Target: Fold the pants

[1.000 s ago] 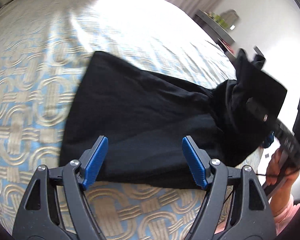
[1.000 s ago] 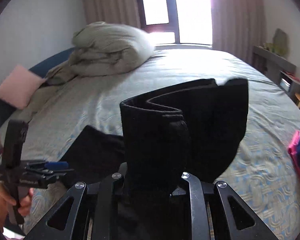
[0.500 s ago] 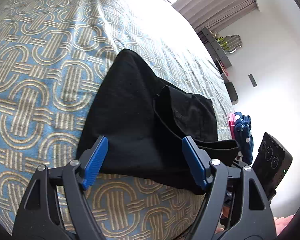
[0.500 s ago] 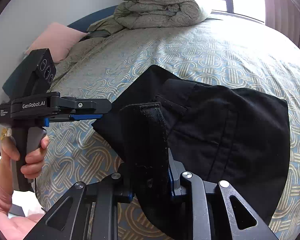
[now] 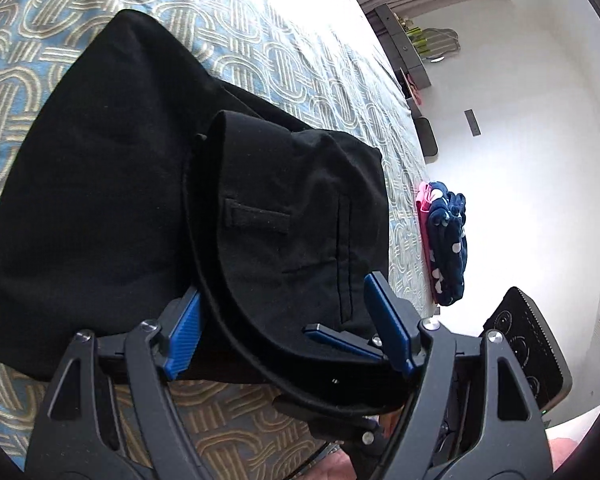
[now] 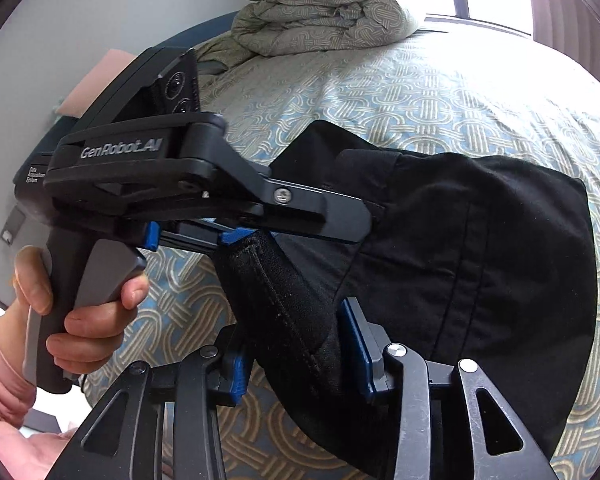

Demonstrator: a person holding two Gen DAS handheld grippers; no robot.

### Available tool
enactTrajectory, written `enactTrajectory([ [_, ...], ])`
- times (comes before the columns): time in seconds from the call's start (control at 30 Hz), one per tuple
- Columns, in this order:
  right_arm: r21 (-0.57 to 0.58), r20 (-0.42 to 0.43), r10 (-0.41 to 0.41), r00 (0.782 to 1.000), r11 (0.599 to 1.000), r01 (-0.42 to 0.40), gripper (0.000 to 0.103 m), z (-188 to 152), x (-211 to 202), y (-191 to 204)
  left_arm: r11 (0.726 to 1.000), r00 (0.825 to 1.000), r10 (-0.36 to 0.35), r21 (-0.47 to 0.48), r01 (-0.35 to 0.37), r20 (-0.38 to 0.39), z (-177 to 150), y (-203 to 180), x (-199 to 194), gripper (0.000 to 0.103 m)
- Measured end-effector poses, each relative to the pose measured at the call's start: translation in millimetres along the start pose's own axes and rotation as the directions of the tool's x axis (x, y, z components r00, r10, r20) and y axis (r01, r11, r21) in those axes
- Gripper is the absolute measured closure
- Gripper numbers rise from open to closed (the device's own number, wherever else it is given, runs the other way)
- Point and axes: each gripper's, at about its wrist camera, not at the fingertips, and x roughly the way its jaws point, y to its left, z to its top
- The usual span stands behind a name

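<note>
The black pants point(image 5: 111, 184) lie folded on the patterned bedspread point(image 5: 259, 52), waist part laid over the legs. My left gripper point(image 5: 283, 320) is open, its blue pads on either side of the waistband at the near edge. It also shows in the right wrist view point(image 6: 235, 232). In the right wrist view the pants point(image 6: 480, 264) spread to the right. My right gripper point(image 6: 295, 348) has its blue pads a little apart around the thick waistband point(image 6: 283, 300), which still passes between them.
A folded navy dotted garment on a pink one point(image 5: 446, 240) lies at the bed's right edge. A rolled duvet point(image 6: 324, 4) sits at the head of the bed, a pink pillow point(image 6: 95, 80) to its left. A shelf point(image 5: 404, 48) stands by the far wall.
The right gripper brought the waist end down onto the legs, and its pads have parted a little. The left gripper moved in over the waistband, staying open.
</note>
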Motion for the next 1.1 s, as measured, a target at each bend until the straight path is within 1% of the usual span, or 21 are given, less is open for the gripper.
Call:
enactTrajectory([
  [0.03,0.002,0.0,0.001,1.0,1.0,-0.001,0.061,0.2,-0.1,-0.2,1.0,1.0,0.009,0.016,-0.009,0.0,-0.7,-4.2,2.5,0.033],
  [0.07,0.004,0.001,0.005,1.0,1.0,-0.005,0.061,0.7,-0.7,-0.4,0.999,1.0,0.029,0.031,-0.029,0.001,0.5,-9.0,5.2,0.045],
  [0.1,0.004,0.003,0.007,1.0,1.0,-0.007,0.061,0.9,-2.0,-0.7,0.997,0.998,0.066,0.048,-0.066,0.003,1.5,-13.0,7.6,0.052],
  [0.13,0.002,0.004,0.007,1.0,1.0,-0.007,0.061,1.2,-3.3,-0.8,0.99,0.992,0.125,0.071,-0.125,0.002,2.4,-13.9,8.9,0.068],
  [0.17,-0.002,0.002,0.006,1.0,1.0,-0.006,0.059,1.3,-5.1,-1.4,0.984,0.987,0.16,0.082,-0.16,0.004,2.2,-14.4,9.3,0.079],
  [0.2,-0.004,-0.001,0.011,1.0,1.0,-0.011,0.057,1.6,-6.7,-2.1,0.984,0.987,0.159,0.08,-0.158,0.002,2.9,-11.7,7.4,0.079],
  [0.27,-0.001,-0.01,0.025,1.0,1.0,-0.025,0.054,2.3,-12.5,-4.0,0.99,0.992,0.125,0.06,-0.126,0.014,3.1,-11.4,2.8,0.082],
  [0.37,0.008,-0.003,0.043,0.999,0.999,-0.043,0.051,3.2,-29.2,-7.3,0.988,0.992,0.122,0.092,-0.126,0.043,3.2,-20.3,-3.6,0.084],
  [0.47,0.021,0.042,0.063,0.997,0.998,-0.063,0.044,2.8,-56.1,-15.2,0.979,0.989,0.13,0.151,-0.139,0.067,5.7,-39.4,-11.7,0.086],
  [0.6,0.078,0.124,0.063,0.99,0.994,-0.073,0.039,1.7,-96.1,-37.2,0.964,0.989,0.098,0.235,-0.122,0.111,11.2,-65.7,-29.9,0.089],
  [0.7,0.183,0.187,0.028,0.982,0.981,-0.062,0.035,-0.8,-120.9,-67.1,0.95,0.977,0.126,0.264,-0.17,0.174,19.5,-66.1,-55.9,0.093],
  [0.73,0.23,0.2,0.014,0.98,0.971,-0.061,0.035,-3.0,-126.5,-78.3,0.94,0.966,0.156,0.27,-0.21,0.206,23.8,-60.3,-68.7,0.098],
  [0.8,0.332,0.213,-0.016,0.977,0.942,-0.057,0.034,-8.4,-133.7,-102.5,0.918,0.935,0.223,0.263,-0.296,0.274,30.1,-47.6,-90.0,0.1],
  [0.83,0.376,0.213,-0.029,0.977,0.925,-0.054,0.034,-11.5,-135.1,-112.1,0.914,0.925,0.247,0.247,-0.321,0.29,34.2,-37.7,-100.0,0.1],
  [0.93,0.475,0.202,-0.034,0.979,0.877,-0.067,0.034,-18.4,-129.6,-133.3,0.935,0.921,0.265,0.157,-0.318,0.285,42.7,0.0,-121.3,0.1],
  [1.0,0.508,0.177,-0.021,0.984,0.858,-0.073,0.034,-22.3,-120.8,-137.5,0.949,0.929,0.26,0.11,-0.296,0.262,40.9,14.5,-119.9,0.1],
  [1.03,0.515,0.165,-0.013,0.986,0.854,-0.075,0.034,-23.6,-115.8,-138.1,0.957,0.939,0.244,0.097,-0.274,0.241,37.3,19.0,-113.6,0.099],
  [1.07,0.519,0.151,-0.007,0.988,0.851,-0.074,0.034,-23.2,-110.4,-139.2,0.961,0.947,0.234,0.096,-0.26,0.218,34.8,19.6,-107.2,0.092],
  [1.1,0.52,0.138,-0.004,0.99,0.851,-0.069,0.034,-21.1,-104.5,-141.7,0.965,0.96,0.221,0.105,-0.241,0.174,31.6,19.5,-95.0,0.085],
])
